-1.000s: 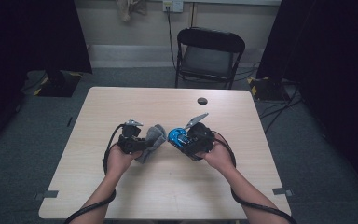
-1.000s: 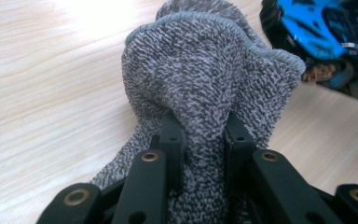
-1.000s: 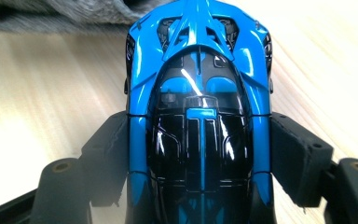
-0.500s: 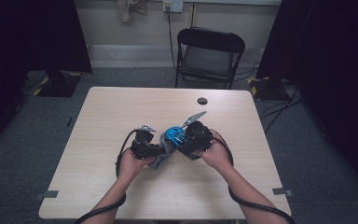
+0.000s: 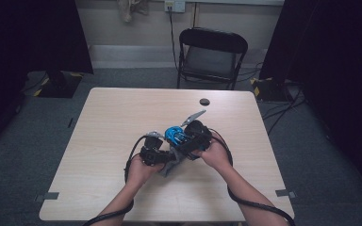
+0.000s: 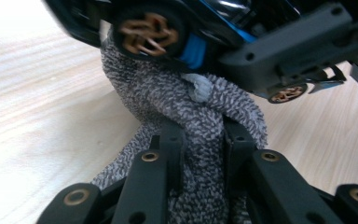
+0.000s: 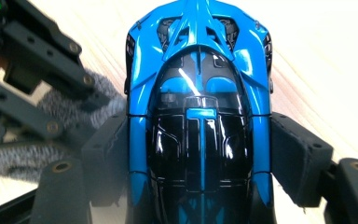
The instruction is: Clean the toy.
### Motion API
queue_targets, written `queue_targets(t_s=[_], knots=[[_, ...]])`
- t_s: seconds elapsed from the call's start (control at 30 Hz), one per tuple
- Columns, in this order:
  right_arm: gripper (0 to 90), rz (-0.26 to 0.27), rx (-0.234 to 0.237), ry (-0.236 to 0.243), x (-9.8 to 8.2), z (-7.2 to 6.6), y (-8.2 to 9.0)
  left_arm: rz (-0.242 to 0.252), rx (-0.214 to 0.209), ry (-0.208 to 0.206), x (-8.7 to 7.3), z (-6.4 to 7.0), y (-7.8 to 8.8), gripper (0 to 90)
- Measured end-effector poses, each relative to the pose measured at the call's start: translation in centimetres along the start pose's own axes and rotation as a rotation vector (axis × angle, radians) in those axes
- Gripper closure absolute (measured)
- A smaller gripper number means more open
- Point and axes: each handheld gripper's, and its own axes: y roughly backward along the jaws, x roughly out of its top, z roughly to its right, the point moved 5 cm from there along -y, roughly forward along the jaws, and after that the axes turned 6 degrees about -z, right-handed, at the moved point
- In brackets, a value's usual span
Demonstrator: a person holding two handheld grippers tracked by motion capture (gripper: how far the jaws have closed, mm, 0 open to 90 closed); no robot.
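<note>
Pale wood-grain table [image 5: 103, 141] carries the whole job, with both hands working close together near its middle. Largest of the things in hand is the blue toy car [image 7: 199, 116], glossy, hard-shelled and probably light; its slick paint would slide under a loose grip, and its small wheels and thin fins look like the breakable parts. The right gripper [image 7: 200, 154] holds it across the flanks, pads [image 7: 298, 154] pressing on both sides of the body at mid-length, which seems the safest place: broad, stiff and away from the wheels. In the high view the car [image 5: 173, 135] sits lifted just off the table at that gripper's tip.

Smaller is the grey cloth [image 6: 200, 112], a soft, fuzzy, limp piece that folds wherever it is pinched and will not slip. The left gripper [image 6: 200, 154] has its jaws drawn narrow, clamped on a bunched fold of it. The cloth's free part rises from those jaws and presses up against the car's underside beside a bronze-spoked wheel [image 6: 148, 31], so cloth and car touch while the two grippers stand just beside each other.
</note>
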Motion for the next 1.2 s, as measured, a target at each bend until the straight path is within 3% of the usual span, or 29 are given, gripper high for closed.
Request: queue_targets(t_s=[0.7,1.07,1.2], knots=[[28.6,-0.004,-0.019,-0.035,1.4,0.5,-0.4,-0.052,-0.016,-0.073,-0.7,2.0,-0.8,74.5],[28.5,-0.002,-0.027,-0.053,1.5,1.1,-0.4,-0.119,-0.038,-0.139,-1.4,3.7,-1.5,74.1],[28.5,-0.002,-0.028,-0.06,1.3,1.4,-0.4,-0.132,-0.034,-0.145,-1.5,3.7,-1.4,74.1]])
